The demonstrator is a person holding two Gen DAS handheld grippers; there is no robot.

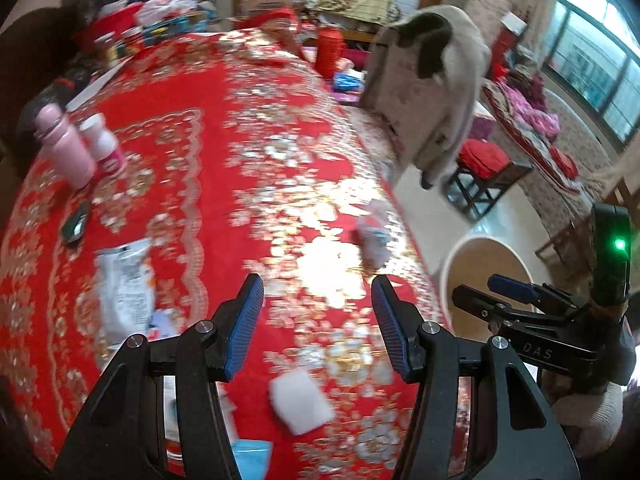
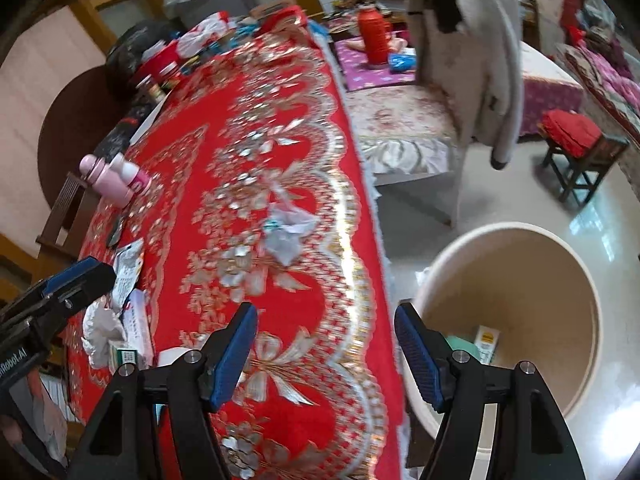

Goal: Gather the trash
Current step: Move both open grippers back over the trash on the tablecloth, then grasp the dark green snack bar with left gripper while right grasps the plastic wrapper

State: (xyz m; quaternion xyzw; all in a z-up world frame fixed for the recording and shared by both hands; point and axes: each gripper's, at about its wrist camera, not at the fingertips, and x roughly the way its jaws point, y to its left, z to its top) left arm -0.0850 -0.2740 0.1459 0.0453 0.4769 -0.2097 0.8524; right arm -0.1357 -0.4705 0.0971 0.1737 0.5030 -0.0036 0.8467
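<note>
A red and gold tablecloth (image 1: 192,92) covers the table. Trash lies on it: a crumpled paper wad (image 1: 374,236) near the right edge, also in the right wrist view (image 2: 286,232); a white wrapper (image 1: 126,284) at the left; a white tissue square (image 1: 300,404) at the front. My left gripper (image 1: 318,324) is open and empty above the cloth. My right gripper (image 2: 326,354) is open and empty over the table's edge, beside a beige bin (image 2: 576,280) on the floor. The bin holds a small box (image 2: 486,340).
A pink bottle (image 1: 66,148) and a white bottle (image 1: 102,142) stand at the table's left. Clutter fills the far end (image 1: 132,20). A chair with a grey coat (image 2: 476,56) and a stool with a red cushion (image 2: 572,132) stand on the floor at the right.
</note>
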